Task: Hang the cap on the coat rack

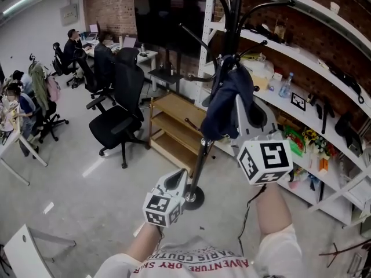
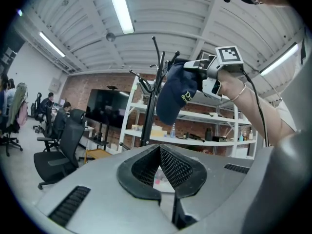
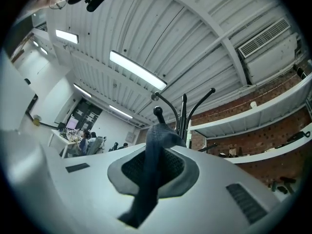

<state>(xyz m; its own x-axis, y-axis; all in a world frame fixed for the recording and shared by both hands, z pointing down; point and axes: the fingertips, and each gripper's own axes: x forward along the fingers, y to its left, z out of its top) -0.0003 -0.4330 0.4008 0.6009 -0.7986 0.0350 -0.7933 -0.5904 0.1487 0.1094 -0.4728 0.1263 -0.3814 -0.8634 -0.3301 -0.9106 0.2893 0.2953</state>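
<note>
Your right claw pinches the cap, holding it high against the rack. From that claw the ball-tipped hook stands at 12 o'clock, just beyond the cap. Your left claw hangs low, closed and empty, farther off.
</note>
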